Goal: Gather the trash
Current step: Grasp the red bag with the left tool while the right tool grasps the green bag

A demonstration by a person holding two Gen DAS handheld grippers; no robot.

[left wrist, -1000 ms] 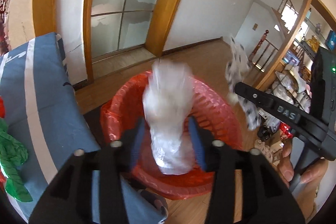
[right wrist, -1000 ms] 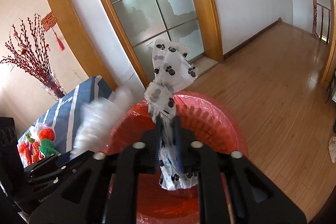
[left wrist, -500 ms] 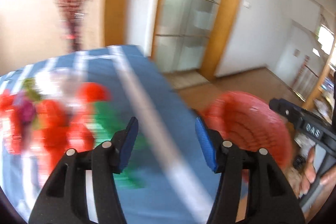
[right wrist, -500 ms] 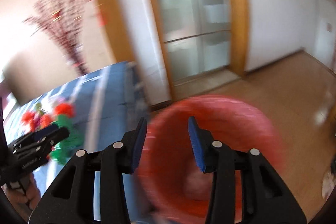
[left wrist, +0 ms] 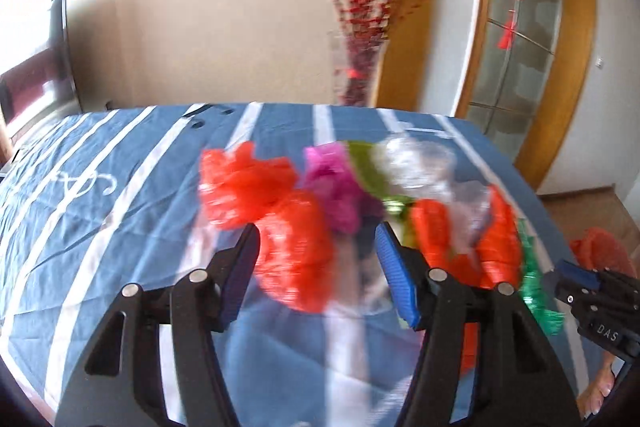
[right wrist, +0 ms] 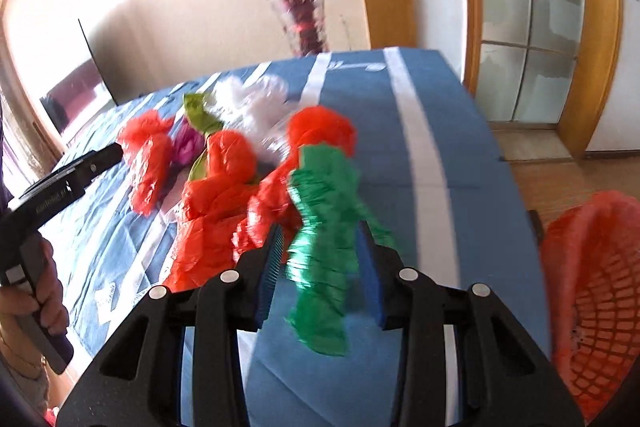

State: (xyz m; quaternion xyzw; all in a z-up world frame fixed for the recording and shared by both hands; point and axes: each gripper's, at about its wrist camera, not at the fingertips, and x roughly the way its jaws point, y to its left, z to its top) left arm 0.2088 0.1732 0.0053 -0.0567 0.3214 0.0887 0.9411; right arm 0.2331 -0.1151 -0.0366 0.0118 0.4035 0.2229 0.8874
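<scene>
Red bags (right wrist: 216,195) crowding green bag (right wrist: 320,227), vase (right wrist: 308,23) behind, red basket (right wrist: 592,291) beside table (right wrist: 420,155)

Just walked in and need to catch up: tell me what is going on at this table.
A person is clearing crumpled plastic bags off a blue striped tablecloth with handheld tongs in each hand. The right tongs are open around a crumpled green plastic bag, not visibly pinching it. The left tongs have just been opening and hang open in front of a crumpled red plastic bag, holding nothing. More red, purple, yellow-green and clear bags are piled on the cloth. A red plastic mesh basket waits past the table's edge.
</scene>
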